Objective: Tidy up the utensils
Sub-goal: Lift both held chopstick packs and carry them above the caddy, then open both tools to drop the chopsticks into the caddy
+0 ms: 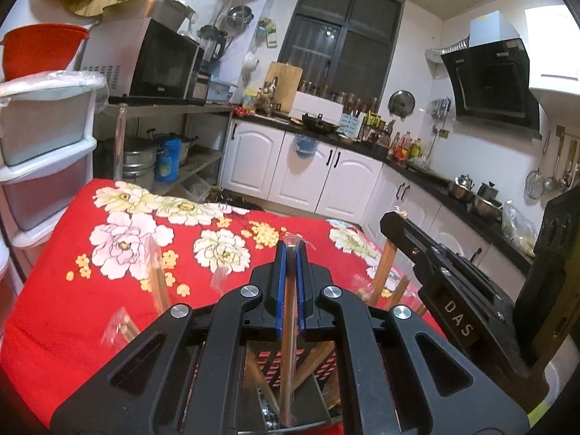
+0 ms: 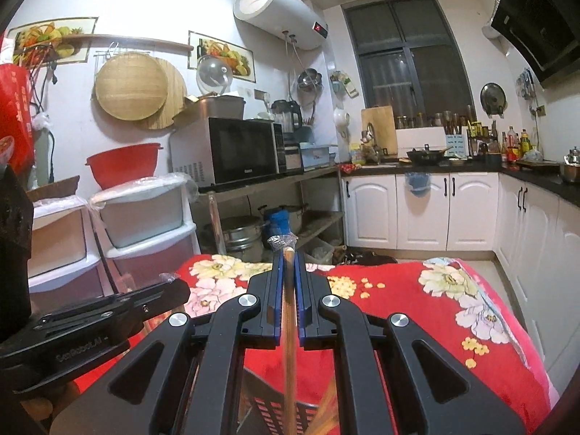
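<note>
Left gripper (image 1: 290,250), right gripper (image 2: 289,257): black, blue-lined jaws.

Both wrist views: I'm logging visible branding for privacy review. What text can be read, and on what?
"DAS": on the right gripper body, seen from the left wrist.
Left gripper body lettering: too blurred.
Microwave badge: too small.
Water heater red display: unreadable.
Red bag print: unreadable.

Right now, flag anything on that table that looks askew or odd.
Wooden chopsticks lean at crossed angles beyond the slotted holder, still in clear wrappers. Each claw, left and right, is clamped on one wrapped chopstick. Nothing looks spilled or broken.
</note>
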The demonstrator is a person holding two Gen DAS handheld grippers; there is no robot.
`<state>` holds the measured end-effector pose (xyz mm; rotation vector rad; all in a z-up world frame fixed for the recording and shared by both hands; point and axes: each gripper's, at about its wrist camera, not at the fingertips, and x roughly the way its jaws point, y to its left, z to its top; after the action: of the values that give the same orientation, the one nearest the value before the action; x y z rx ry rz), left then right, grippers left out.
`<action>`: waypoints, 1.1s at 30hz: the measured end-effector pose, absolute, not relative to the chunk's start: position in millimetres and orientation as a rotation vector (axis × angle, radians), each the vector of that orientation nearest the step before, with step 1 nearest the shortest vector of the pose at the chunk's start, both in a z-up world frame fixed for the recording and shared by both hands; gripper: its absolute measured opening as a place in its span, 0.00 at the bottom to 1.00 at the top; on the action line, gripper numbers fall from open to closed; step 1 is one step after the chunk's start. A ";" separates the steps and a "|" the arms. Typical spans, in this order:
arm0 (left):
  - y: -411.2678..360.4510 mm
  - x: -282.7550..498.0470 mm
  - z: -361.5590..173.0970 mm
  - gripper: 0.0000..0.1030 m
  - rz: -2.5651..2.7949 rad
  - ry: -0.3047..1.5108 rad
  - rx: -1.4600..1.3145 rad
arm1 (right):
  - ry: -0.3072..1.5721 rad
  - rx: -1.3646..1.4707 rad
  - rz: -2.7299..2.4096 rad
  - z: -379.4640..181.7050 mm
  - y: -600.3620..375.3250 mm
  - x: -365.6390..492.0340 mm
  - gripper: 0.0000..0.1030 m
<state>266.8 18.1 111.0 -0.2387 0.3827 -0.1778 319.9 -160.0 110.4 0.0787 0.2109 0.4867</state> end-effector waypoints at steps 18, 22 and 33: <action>19.6 261.2 89.3 0.01 -0.191 0.425 -0.221 | 0.297 0.084 0.518 91.6 -166.5 301.5 0.06; 19.4 258.0 89.4 0.01 -0.199 0.438 -0.217 | 0.318 0.074 0.514 90.2 -170.0 297.7 0.06; 20.7 247.4 87.7 0.03 -0.213 0.494 -0.211 | 0.353 0.069 0.510 89.6 -181.7 285.2 0.06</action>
<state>247.4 20.7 87.7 -0.2107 0.4937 -0.2129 285.2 -181.7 89.6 0.0685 0.3527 0.5097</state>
